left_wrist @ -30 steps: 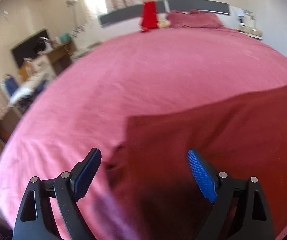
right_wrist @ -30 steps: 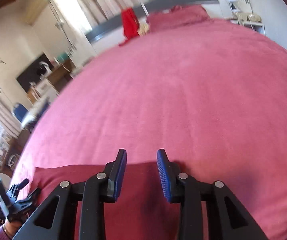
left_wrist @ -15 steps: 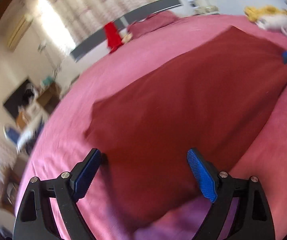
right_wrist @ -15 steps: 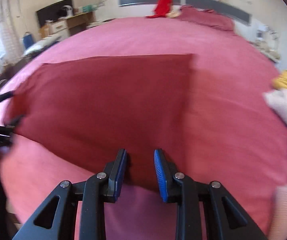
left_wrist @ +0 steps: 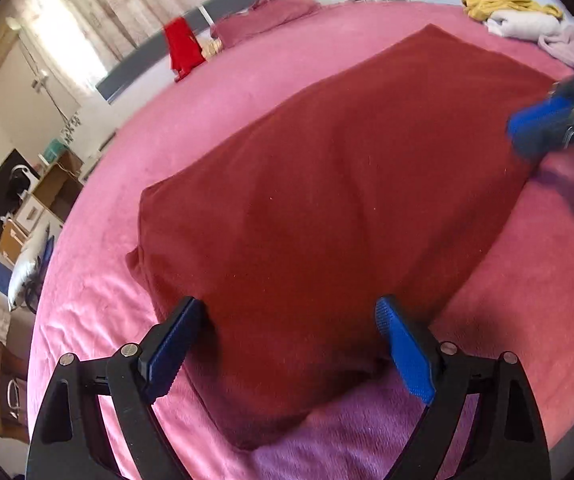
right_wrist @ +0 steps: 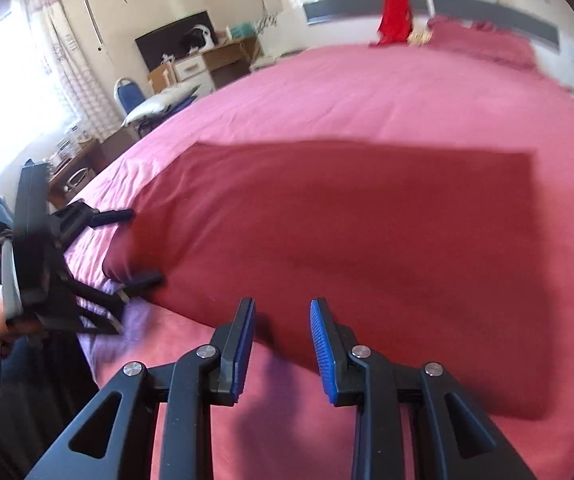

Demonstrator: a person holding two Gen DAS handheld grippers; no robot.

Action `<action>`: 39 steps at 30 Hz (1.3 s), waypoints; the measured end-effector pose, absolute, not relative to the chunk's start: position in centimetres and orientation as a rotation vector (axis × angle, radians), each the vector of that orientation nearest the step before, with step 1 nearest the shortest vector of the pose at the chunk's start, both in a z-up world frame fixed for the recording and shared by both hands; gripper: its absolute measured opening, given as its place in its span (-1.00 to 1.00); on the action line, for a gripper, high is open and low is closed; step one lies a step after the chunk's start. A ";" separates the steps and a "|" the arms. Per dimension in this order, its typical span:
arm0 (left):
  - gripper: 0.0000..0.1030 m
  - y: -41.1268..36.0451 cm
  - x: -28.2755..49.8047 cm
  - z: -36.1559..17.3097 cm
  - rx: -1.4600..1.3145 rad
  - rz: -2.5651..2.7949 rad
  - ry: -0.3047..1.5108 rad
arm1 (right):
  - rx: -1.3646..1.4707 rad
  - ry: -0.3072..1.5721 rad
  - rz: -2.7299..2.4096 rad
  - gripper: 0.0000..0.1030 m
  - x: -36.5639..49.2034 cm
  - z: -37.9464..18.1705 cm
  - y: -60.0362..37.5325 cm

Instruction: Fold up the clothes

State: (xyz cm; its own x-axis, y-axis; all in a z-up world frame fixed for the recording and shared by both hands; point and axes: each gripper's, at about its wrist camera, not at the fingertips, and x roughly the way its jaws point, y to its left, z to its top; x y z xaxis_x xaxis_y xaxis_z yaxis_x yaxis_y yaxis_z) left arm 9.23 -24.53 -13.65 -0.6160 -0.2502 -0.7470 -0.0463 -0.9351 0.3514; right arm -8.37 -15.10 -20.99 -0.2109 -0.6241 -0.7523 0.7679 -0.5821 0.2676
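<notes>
While dark red cloth lies flat on pink bed, left hand-held gripper hangs wide open, straddling cloth's near-left corner, gripping nothing. Right hand-held gripper at cloth's near edge, jaws narrow and opening, edge just beyond fingertips, nothing pinched. Step, by judgement: getting hold for next fold. Next move calls for both closing on cloth's near edge, then lifting together.

Bright daylight from blown-out curtained windows, strong fisheye bending, black corner vignetting, motion-blurred right view.
</notes>
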 end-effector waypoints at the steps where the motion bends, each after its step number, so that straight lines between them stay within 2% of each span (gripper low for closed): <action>1: 0.76 -24.9 9.5 -13.4 1.380 -2.665 -0.469 | 1.101 0.219 -1.911 -0.43 -8.0 -21.6 -15.4; 4: 0.76 -26.1 10.9 -12.7 1.506 -2.608 -0.402 | 1.106 0.287 -1.929 -0.47 -7.4 -21.7 -15.1; 6: 0.76 -26.7 11.8 -11.7 1.424 -2.573 -0.382 | 1.119 0.318 -1.951 -0.47 -7.2 -20.7 -14.9; 9: 0.76 -27.1 11.8 -9.8 1.247 -2.654 -0.235 | 1.098 0.192 -1.969 -0.44 -6.6 -18.9 -15.4; 11: 0.76 -26.7 10.3 -10.0 1.222 -2.625 -0.298 | 1.109 0.144 -1.966 -0.44 -7.0 -18.4 -17.1; 14: 0.76 -26.7 7.6 -12.7 1.361 -2.458 -0.564 | 1.117 0.142 -1.929 -0.44 -6.9 -18.5 -20.5; 19: 0.77 -29.5 8.5 -12.2 1.431 -2.472 -0.387 | 1.278 0.140 -1.638 -0.35 -4.4 -23.0 -24.5; 22: 0.77 -30.2 9.8 -11.6 1.481 -2.497 -0.276 | 1.228 0.084 -1.643 -0.36 -3.2 -22.7 -23.0; 24: 0.77 -30.9 10.7 -10.9 1.505 -2.520 -0.138 | 1.225 0.044 -1.638 -0.36 -3.5 -21.5 -21.5; 28: 0.77 -31.0 11.5 -7.8 1.292 -2.622 0.038 | 1.099 -0.028 -1.843 -0.36 -6.1 -17.7 -15.5; 31: 0.78 -29.7 10.6 -7.1 1.151 -2.731 0.032 | 1.149 -0.112 -2.031 -0.36 -10.3 -17.8 -10.3; 33: 0.77 -29.4 7.7 -9.2 1.241 -2.682 -0.140 | 1.228 -0.158 -2.098 -0.36 -13.0 -19.2 -7.3; 35: 0.78 -28.7 7.0 -12.3 1.408 -2.532 -0.318 | 1.314 -0.186 -2.151 -0.46 -15.0 -20.9 -4.4; 36: 0.78 -28.9 7.3 -12.4 1.397 -2.540 -0.285 | 1.344 -0.238 -2.153 -0.80 -15.7 -21.6 -3.1; 37: 0.78 -29.5 7.6 -11.7 1.371 -2.560 -0.201 | 1.373 -0.290 -2.155 -0.89 -16.5 -22.4 -1.7; 38: 0.78 -30.0 7.7 -10.8 1.373 -2.549 -0.129 | 1.382 -0.366 -2.142 -0.83 -16.9 -22.6 -0.4; 39: 0.78 -30.2 7.6 -9.8 1.355 -2.542 -0.095 | 1.345 -0.429 -2.119 -0.51 -16.8 -22.0 0.5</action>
